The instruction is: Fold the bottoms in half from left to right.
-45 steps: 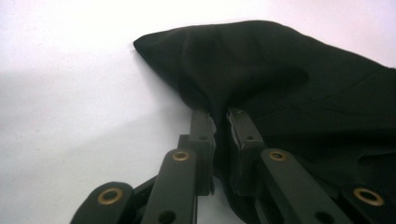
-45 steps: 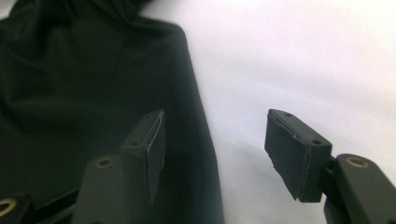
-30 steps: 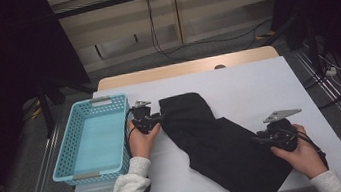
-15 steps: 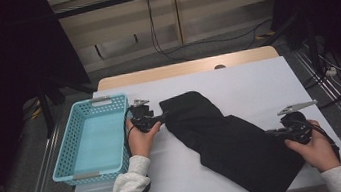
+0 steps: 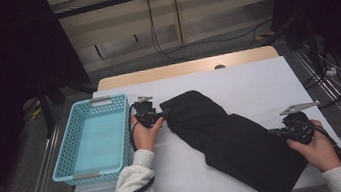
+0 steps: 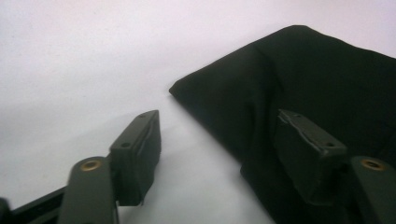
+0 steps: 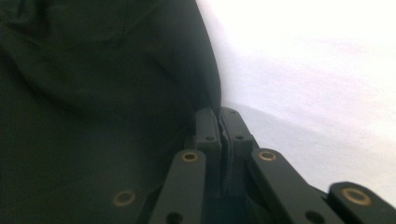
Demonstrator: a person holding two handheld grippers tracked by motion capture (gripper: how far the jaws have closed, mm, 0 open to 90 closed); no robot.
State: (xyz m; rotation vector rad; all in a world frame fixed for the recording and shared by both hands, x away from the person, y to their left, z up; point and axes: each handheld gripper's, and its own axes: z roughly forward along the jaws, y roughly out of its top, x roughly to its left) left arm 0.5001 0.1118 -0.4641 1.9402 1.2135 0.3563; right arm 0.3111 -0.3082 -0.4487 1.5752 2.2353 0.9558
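Observation:
A black cloth (image 5: 230, 138) lies slantwise across the white table (image 5: 257, 79). My left gripper (image 5: 163, 113) is at the cloth's upper left corner. In the left gripper view it (image 6: 217, 116) stands open: one jaw is over the bare table, the other over the cloth (image 6: 317, 84), with the cloth's edge between them and unpressed. Its jaws have just been closing a little. My right gripper (image 5: 273, 133) is at the cloth's lower right edge. In the right gripper view its jaws (image 7: 219, 112) are shut together on the edge of the cloth (image 7: 93, 93).
A light blue mesh basket (image 5: 65, 151) stands on the table's left side, just left of my left hand. Bare white table lies beyond the cloth at the back and right. Cables trail on the floor behind the table.
My right gripper has moved right with the cloth's edge, drawing the lower end of the cloth out toward the table's right side. The left hand has stayed in place.

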